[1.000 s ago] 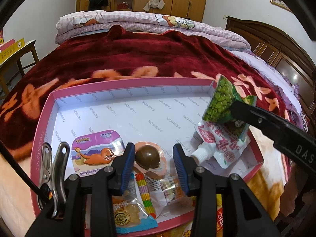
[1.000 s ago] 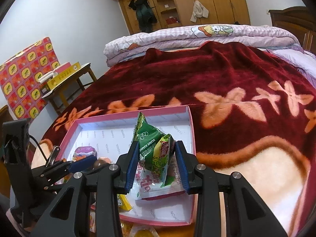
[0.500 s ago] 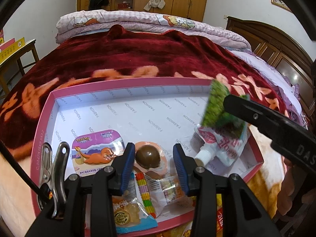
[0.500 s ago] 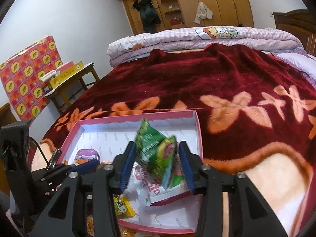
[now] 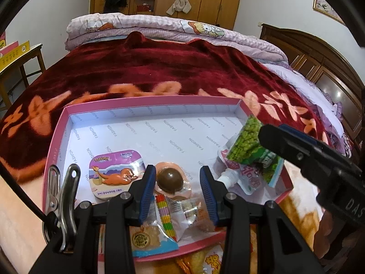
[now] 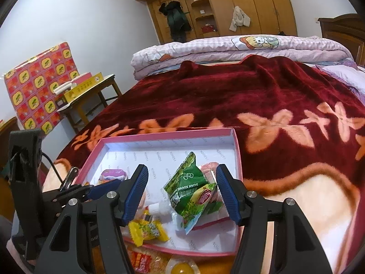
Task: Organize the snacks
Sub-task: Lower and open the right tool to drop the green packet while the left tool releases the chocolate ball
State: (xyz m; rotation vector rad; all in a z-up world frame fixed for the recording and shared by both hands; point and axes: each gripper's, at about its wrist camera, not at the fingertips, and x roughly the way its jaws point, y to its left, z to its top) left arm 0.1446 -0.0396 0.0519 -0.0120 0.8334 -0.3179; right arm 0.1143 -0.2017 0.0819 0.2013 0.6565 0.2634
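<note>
A pink-rimmed white box (image 5: pixel 148 99) (image 6: pixel 168 135) lies on the bed. My right gripper (image 6: pixel 182 190) is open, its jaws spread wide around a green pea snack bag (image 6: pixel 190 188) (image 5: pixel 249 142) that lies free on a white-and-red drink pouch (image 5: pixel 239 173) at the box's right side. My left gripper (image 5: pixel 178 187) is open over the box's near edge, with a chocolate ball cup (image 5: pixel 170 179) between its fingers, untouched. A purple cartoon tin (image 5: pixel 116 170) lies to its left. Small candy packets (image 5: pixel 173 214) lie under the left gripper.
A red floral blanket (image 5: pixel 159 68) covers the bed, with a folded quilt (image 6: pixel 239 48) at the far end. More snack packets (image 6: pixel 146 260) lie in front of the box. A yellow packet (image 6: pixel 147 229) lies inside it. A wooden stool (image 6: pixel 91 93) stands at the left.
My right gripper opened and let go of the green pea bag, which dropped onto the drink pouch in the box. The left gripper has stayed still.
</note>
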